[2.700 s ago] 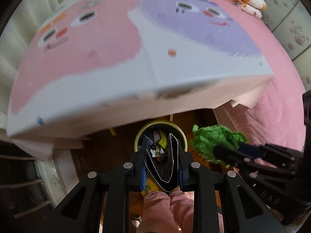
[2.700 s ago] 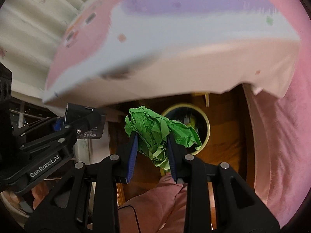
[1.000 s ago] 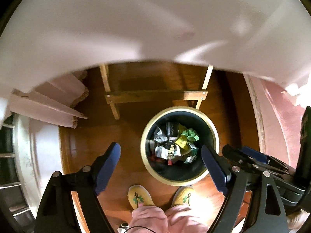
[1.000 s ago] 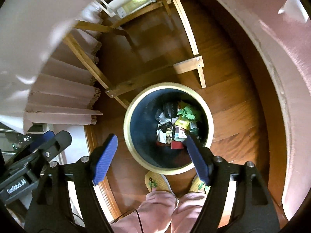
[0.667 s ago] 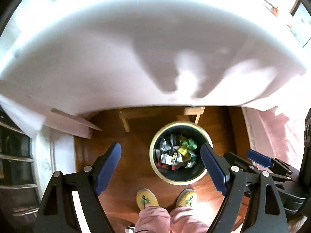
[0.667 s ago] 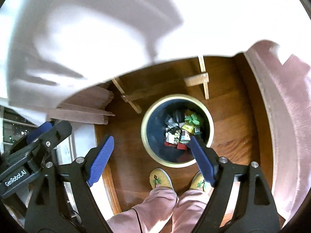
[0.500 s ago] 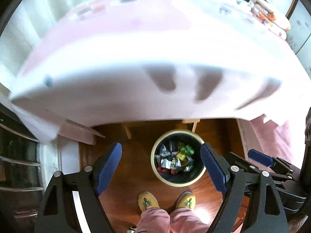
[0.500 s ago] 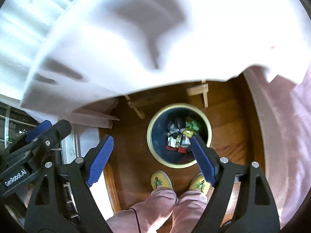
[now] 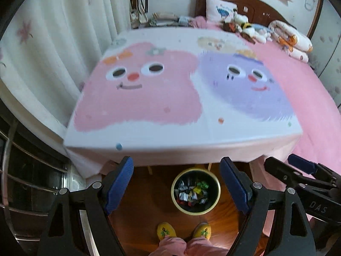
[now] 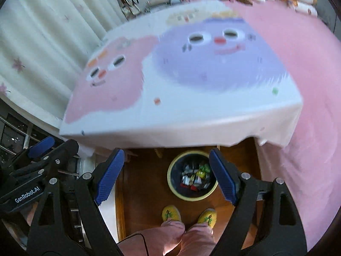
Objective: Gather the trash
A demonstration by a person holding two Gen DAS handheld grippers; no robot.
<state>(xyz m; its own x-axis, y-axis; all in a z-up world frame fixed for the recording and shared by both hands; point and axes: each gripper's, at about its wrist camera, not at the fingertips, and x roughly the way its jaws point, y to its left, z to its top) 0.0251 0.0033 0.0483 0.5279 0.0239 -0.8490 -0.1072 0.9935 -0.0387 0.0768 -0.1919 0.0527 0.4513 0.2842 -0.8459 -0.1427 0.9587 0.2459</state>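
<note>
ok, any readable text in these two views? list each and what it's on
"GenRobot.AI": on the left gripper body, right wrist view.
"DAS": on the right gripper body, left wrist view.
Wrappers in the trash bin: too small to read.
Pillow print: too blurred to read.

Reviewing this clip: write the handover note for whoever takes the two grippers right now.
Left gripper: open, holding nothing.
Right gripper: open, holding nothing.
Trash bin: on the wood floor below the table edge, in front of the person's yellow slippers, with mixed wrappers inside, a green piece among them.
Tablecloth: no trash visible on it.
Left: look for any remaining litter elsewhere; none shows here.
</note>
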